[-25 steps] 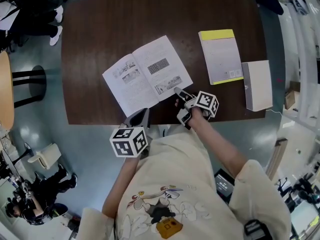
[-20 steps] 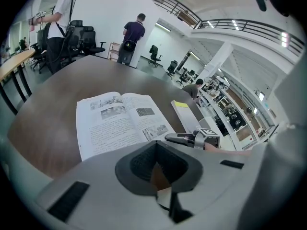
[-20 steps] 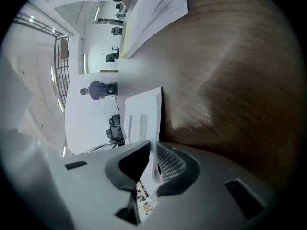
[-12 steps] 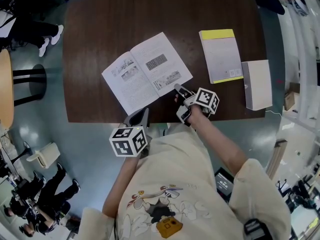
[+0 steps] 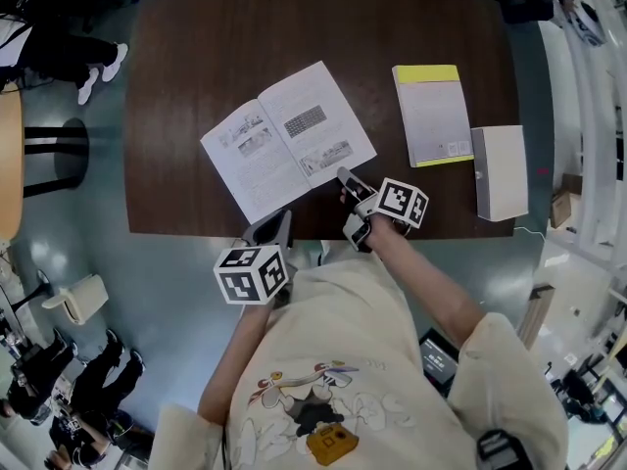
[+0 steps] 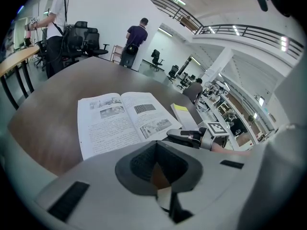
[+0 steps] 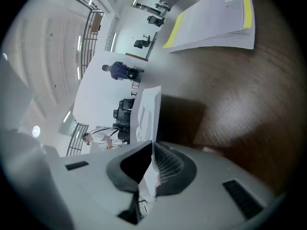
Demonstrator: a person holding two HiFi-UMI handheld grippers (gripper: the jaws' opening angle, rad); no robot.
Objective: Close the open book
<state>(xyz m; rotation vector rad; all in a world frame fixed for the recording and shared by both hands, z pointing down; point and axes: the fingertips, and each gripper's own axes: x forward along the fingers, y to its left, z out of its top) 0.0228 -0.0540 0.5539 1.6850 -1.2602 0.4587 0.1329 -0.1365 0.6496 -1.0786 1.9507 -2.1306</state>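
1. The open book (image 5: 287, 141) lies spread in the middle of the tabletop (image 5: 196, 57).
2. My right tool (image 5: 345, 177), near the tabletop's front edge, has just been closing and is clamped on the open book's right-hand page.
3. My left tool (image 5: 276, 223), at that same edge, has its jaws together and empty.

The open book (image 5: 287, 143) lies spread flat on the dark wooden table (image 5: 196, 57), turned at a slant. Its white pages face up, carrying fine print and a few small grey pictures. The outer edge of its right-hand page sits between the jaws of the right gripper (image 5: 345, 177), which have just been closing on that thin sheet. The left-hand page lies just ahead of the left gripper (image 5: 272, 225), clear of its jaws.
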